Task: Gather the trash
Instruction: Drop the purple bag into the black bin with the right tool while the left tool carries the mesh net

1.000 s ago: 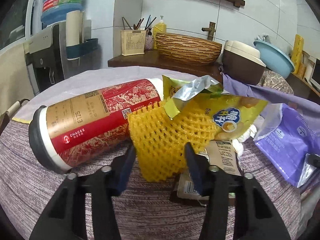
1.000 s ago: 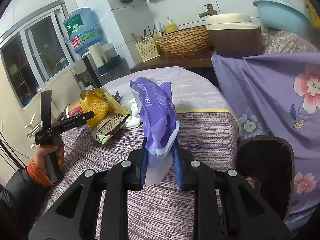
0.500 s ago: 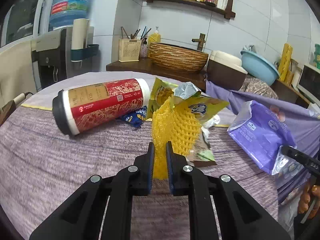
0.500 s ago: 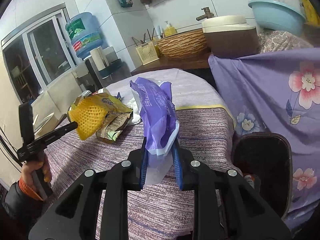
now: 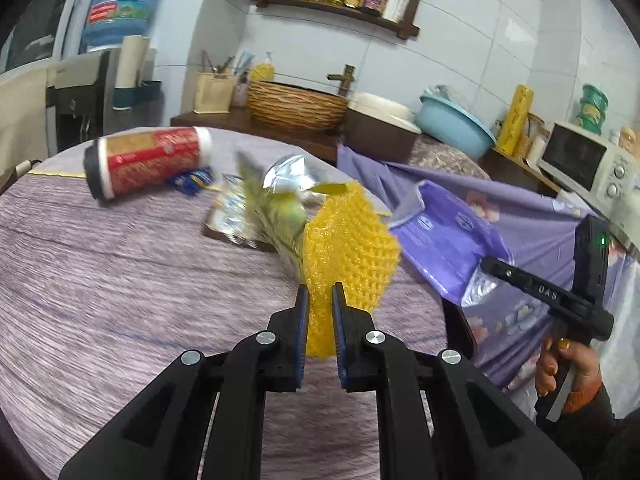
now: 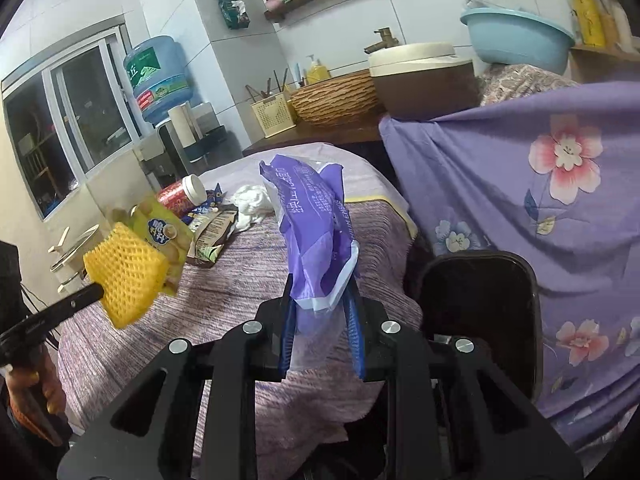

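My left gripper (image 5: 319, 292) is shut on a yellow foam net (image 5: 348, 252) and holds it above the striped tablecloth. A yellow snack bag (image 6: 160, 232) rides up behind the yellow foam net (image 6: 126, 276); whether the pads pinch it too is hidden. My right gripper (image 6: 320, 284) is shut on the lower end of a purple plastic bag (image 6: 312, 232), which stands upright over the table's right edge. In the left wrist view the purple bag (image 5: 444, 232) hangs from the right gripper (image 5: 486, 264), just right of the net. A black bin (image 6: 480, 300) stands open beside the table, right of my right gripper.
A red cup (image 5: 148, 160) with a black lid lies on its side at the far left of the table (image 5: 120, 280). Foil wrappers (image 5: 232, 216) and a white tissue (image 6: 250, 200) lie mid-table. A purple flowered cloth (image 6: 560, 200) drapes the right. A person's hand (image 5: 560, 364) grips the right handle.
My left gripper shut on the yellow net and carried it up and to the right off the pile, the snack bag coming along. My right gripper with the purple bag shifted slightly.
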### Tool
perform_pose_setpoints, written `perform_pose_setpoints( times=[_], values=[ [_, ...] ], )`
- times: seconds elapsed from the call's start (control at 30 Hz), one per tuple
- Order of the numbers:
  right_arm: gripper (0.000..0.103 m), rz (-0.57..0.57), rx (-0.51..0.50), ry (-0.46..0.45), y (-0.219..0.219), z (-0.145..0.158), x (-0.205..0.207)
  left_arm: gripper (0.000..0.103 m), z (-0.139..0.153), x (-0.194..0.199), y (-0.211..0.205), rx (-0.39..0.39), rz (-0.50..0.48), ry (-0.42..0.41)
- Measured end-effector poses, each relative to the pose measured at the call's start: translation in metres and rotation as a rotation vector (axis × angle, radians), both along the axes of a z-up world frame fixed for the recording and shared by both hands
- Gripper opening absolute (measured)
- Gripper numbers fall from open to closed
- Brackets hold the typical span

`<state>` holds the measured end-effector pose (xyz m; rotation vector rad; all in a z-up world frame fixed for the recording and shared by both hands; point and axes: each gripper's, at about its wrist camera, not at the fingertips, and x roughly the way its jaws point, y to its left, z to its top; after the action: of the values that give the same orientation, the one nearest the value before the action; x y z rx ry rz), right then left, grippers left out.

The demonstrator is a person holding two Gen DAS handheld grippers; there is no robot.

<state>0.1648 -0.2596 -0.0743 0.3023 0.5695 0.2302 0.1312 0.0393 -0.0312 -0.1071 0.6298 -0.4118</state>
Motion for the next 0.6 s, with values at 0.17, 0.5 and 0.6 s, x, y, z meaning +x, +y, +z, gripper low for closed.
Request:
perform_pose_setpoints(
  times=[0.17,0.5,0.6],
  values=[
    [0.024,-0.031,0.005,0.000,-0.017,-0.003,-0.016,0.012,-0.014,-0.007,-0.042,-0.036,-0.086,0.032],
    [0.023,-0.154,-0.027,-0.009,-0.068,-0.009,-0.041,0.012,-0.022,-0.004,-0.104,-0.028,-0.168,0.019],
    [0.023,-0.203,-0.017,0.019,-0.089,-0.021,-0.041,0.012,-0.022,-0.001,-0.124,-0.026,-0.194,0.020]
  ],
)
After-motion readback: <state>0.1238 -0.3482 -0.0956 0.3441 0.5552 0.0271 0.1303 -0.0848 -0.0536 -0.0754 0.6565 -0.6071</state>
